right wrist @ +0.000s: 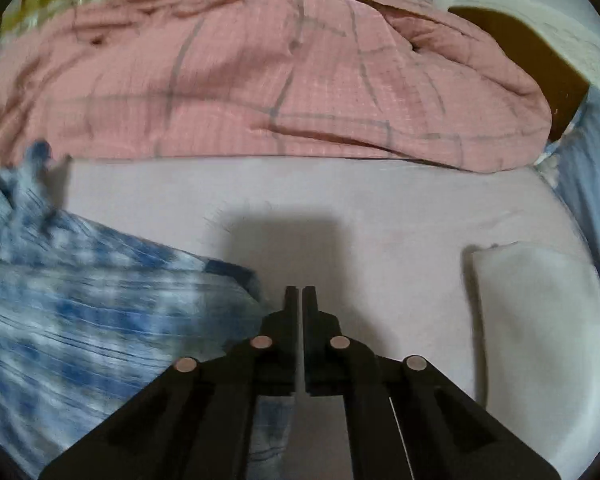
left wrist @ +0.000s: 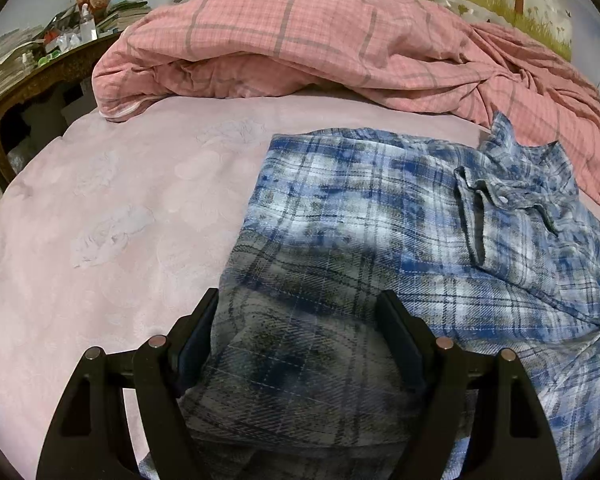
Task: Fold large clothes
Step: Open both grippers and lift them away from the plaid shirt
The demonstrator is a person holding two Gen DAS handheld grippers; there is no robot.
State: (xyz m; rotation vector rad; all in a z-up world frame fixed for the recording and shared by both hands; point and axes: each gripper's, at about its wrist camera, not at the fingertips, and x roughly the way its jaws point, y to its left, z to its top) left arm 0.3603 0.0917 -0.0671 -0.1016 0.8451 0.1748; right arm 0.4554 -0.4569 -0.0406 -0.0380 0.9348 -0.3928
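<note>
A blue and white plaid shirt (left wrist: 380, 208) lies spread on the pink bed sheet (left wrist: 120, 220), its collar toward the far right. My left gripper (left wrist: 298, 300) stands wide open over the shirt's near left part. A raised fold of the cloth lies between its fingers (left wrist: 208, 320), and I cannot see the pads pressing it. In the right wrist view the shirt (right wrist: 80, 300) is blurred at the left. My right gripper (right wrist: 302, 290) is shut with nothing in it, over bare sheet (right wrist: 380, 220) just right of the shirt's edge.
A pink checked quilt (left wrist: 300, 40) is heaped along the far side of the bed (right wrist: 260, 80). A white folded cloth or pillow (right wrist: 540, 340) lies at the right. A cluttered wooden table (left wrist: 28, 76) stands beyond the bed's left edge.
</note>
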